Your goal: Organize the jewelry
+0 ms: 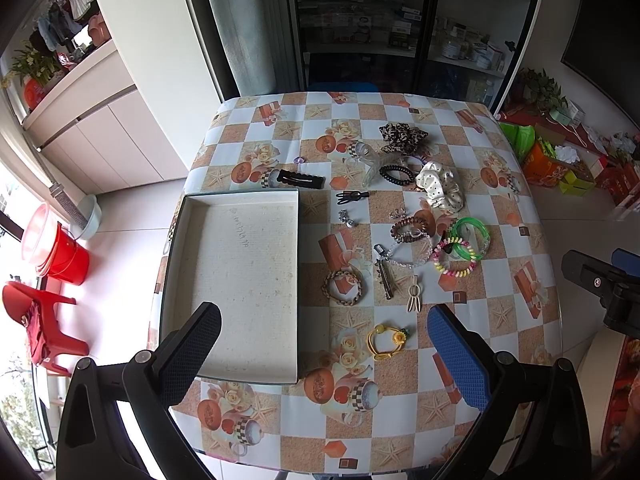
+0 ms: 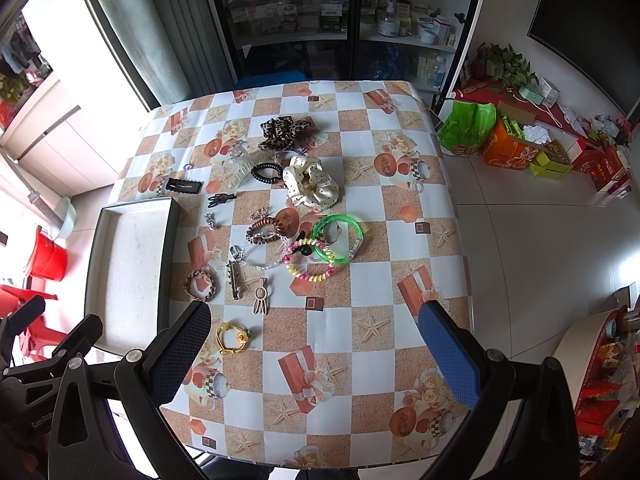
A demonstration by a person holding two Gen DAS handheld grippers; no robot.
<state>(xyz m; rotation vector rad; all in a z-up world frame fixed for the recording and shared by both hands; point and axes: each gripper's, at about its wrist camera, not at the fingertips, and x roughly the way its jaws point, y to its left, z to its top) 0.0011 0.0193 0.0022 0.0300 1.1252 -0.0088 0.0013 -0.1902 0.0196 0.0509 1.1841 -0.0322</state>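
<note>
Right now your left tool (image 1: 324, 354) and right tool (image 2: 314, 350) both hang wide open, holding nothing; the yellow flower hair tie (image 1: 387, 340) lies between your left tool's fingers, the shallow white cardboard tray (image 1: 240, 264) ahead-left.

A red bucket (image 1: 66, 258) and red plastic chair (image 1: 38, 320) sit at left; glass-door cabinet (image 2: 340, 12) up top; orange box (image 2: 506, 152) and green bag (image 2: 466, 128) at right
</note>
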